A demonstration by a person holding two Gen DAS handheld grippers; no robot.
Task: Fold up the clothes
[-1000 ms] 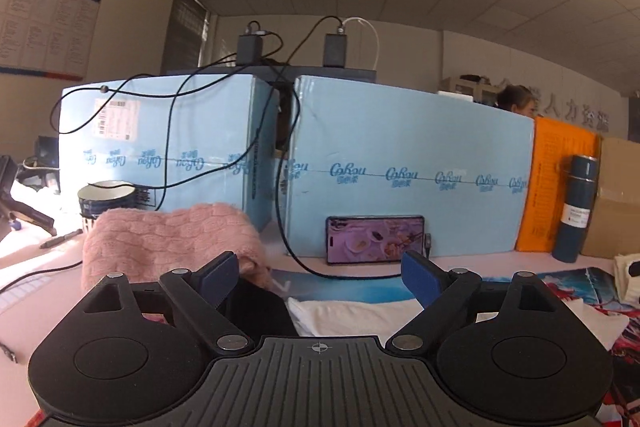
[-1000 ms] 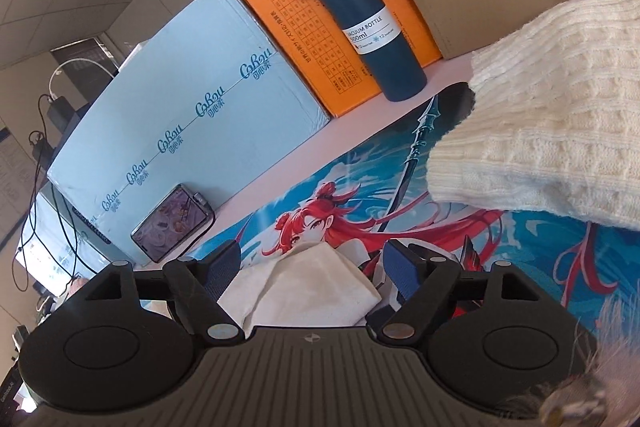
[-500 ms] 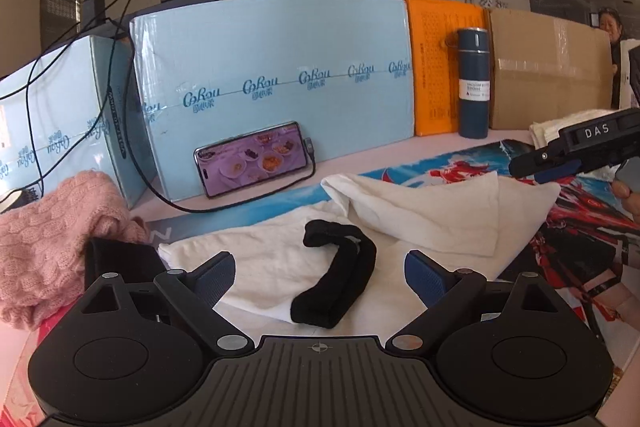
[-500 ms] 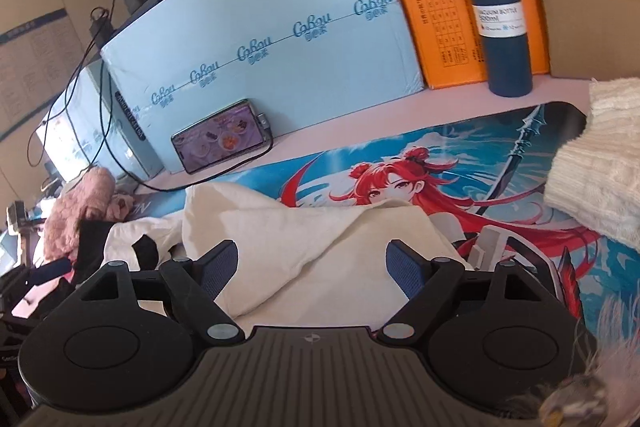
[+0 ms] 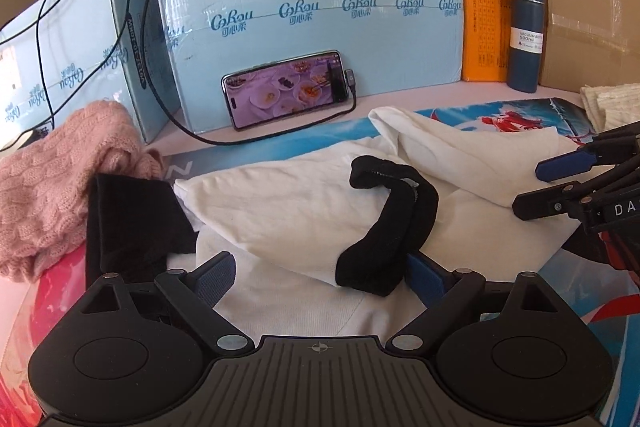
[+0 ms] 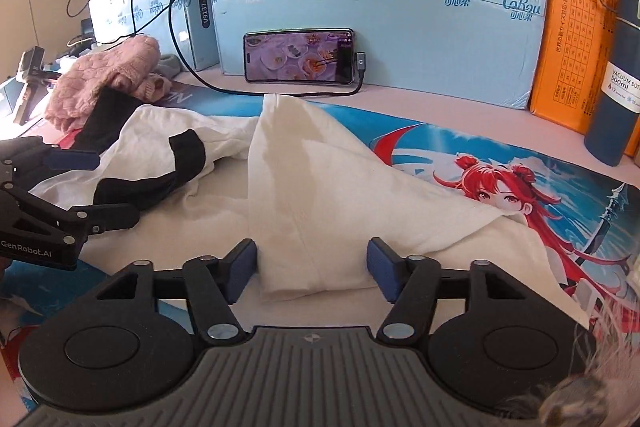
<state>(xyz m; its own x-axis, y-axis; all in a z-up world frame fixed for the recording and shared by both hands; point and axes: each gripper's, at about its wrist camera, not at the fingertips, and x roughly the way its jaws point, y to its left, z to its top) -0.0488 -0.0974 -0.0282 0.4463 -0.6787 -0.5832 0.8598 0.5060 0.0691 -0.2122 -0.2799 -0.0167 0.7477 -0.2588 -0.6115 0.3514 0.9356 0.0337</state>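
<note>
Both claws are held low over the desk (image 6: 460,107), pointing toward the boxes at the back. The left claw (image 5: 320,273) is spread wide and empty; the white T-shirt (image 5: 288,207) lies between and ahead of its fingers, and the shirt's black collar (image 5: 394,223) covers the tip of its right finger. The right claw (image 6: 312,269) is also wide open and grips nothing, a folded flap of the same shirt lying between its blue pads (image 6: 378,259). The shirt is spread rumpled on the anime desk mat (image 6: 500,167), beside a pink knit sweater (image 5: 52,183).
</note>
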